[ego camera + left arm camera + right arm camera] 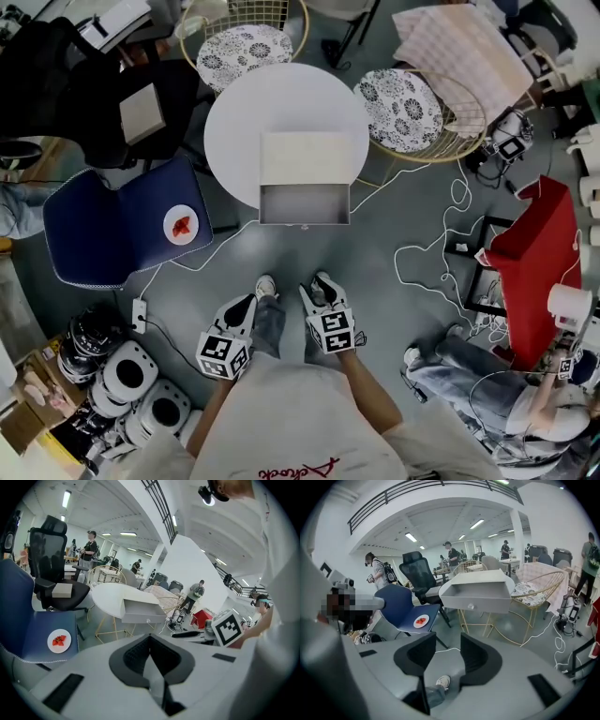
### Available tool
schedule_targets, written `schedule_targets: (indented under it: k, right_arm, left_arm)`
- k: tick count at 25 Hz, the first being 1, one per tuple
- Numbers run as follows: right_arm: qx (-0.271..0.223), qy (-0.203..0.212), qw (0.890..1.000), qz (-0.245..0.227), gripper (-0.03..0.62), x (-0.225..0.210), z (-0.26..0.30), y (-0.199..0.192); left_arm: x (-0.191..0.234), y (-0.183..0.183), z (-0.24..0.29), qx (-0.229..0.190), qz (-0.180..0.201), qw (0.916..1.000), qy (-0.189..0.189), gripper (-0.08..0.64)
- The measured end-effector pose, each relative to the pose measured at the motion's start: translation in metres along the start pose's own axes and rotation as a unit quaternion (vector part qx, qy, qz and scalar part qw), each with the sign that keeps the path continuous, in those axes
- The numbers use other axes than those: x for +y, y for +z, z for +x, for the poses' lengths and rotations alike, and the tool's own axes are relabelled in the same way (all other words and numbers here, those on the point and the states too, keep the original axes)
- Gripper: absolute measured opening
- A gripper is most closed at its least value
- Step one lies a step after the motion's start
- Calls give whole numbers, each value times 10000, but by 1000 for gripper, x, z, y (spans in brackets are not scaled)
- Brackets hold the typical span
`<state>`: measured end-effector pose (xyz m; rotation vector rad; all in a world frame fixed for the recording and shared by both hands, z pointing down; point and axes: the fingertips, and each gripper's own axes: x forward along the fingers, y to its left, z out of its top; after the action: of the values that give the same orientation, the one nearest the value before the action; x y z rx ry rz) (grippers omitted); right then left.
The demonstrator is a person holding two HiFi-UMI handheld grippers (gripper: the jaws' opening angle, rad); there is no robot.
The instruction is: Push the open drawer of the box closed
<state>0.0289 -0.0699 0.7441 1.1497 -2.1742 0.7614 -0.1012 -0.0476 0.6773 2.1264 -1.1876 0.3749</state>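
Observation:
A white box sits on a round white table, its grey drawer pulled out toward me. A small knob shows on the drawer front. Both grippers hang low over the floor, well short of the table and apart from the drawer. In the left gripper view my left gripper has its jaws together with nothing in them; the head view shows it at lower centre. My right gripper stands open and empty, with floor and a shoe showing through the gap; it is beside the left one.
A blue chair with a plate of strawberries stands left of the table. Two wire chairs with patterned cushions stand behind it. Cables trail over the floor on the right near a red cabinet. Helmets lie at lower left.

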Motion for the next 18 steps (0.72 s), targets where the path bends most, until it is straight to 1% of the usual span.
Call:
schedule_targets:
  k: [5, 11, 18]
  right_arm:
    - [50, -100, 9999, -35, 170, -10, 22, 7]
    - [80, -268, 9995, -124, 169, -35, 58, 27]
    - [240, -378, 9988, -194, 167, -51, 97, 42]
  left_arm:
    - [3, 0, -3, 17, -67, 10000, 12, 12]
    - [6, 1, -5, 7, -84, 10000, 35, 12]
    - [23, 2, -14, 21, -158, 9996, 212, 12]
